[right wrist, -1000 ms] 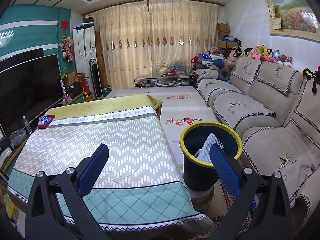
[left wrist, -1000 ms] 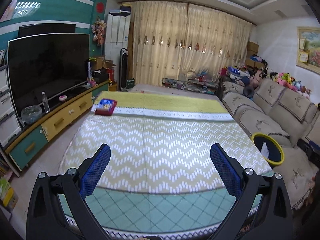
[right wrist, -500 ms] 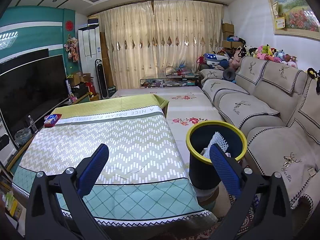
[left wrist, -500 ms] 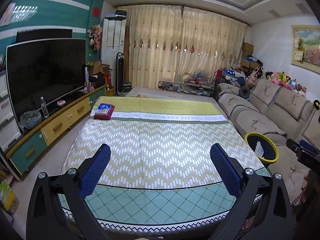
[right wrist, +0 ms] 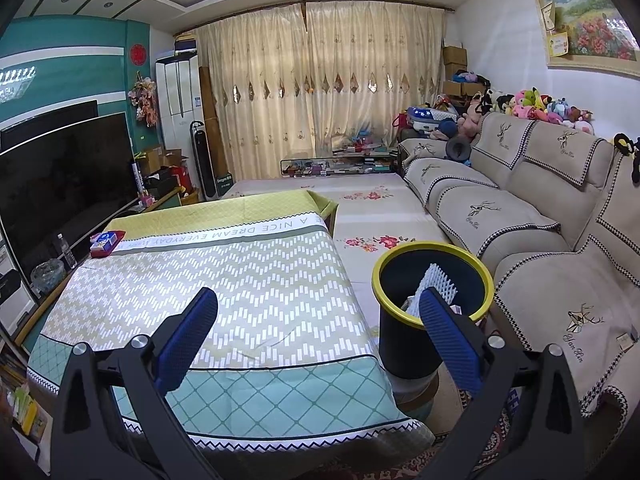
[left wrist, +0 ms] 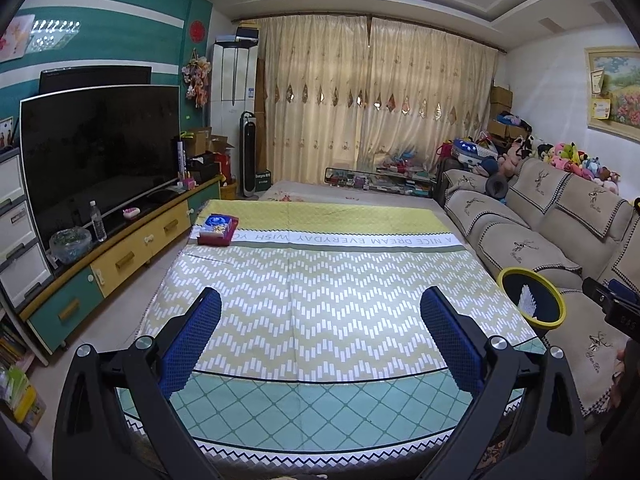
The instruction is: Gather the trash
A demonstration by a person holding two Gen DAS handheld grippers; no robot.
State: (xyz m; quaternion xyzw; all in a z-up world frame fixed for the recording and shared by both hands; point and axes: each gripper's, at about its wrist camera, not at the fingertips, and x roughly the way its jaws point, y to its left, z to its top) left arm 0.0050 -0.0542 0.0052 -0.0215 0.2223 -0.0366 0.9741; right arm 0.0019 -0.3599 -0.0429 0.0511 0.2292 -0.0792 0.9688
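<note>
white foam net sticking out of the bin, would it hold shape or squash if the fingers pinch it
The white foam net looks like open mesh, so it would probably squash and spring back. It stands propped above the yellow-rimmed bin, suggesting it is very light. The mesh texture likely grips rather than slips.

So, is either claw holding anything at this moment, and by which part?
Nothing is held. The left claw and the right claw are both wide open and empty above the table; white foam trash sits in the bin.
</note>
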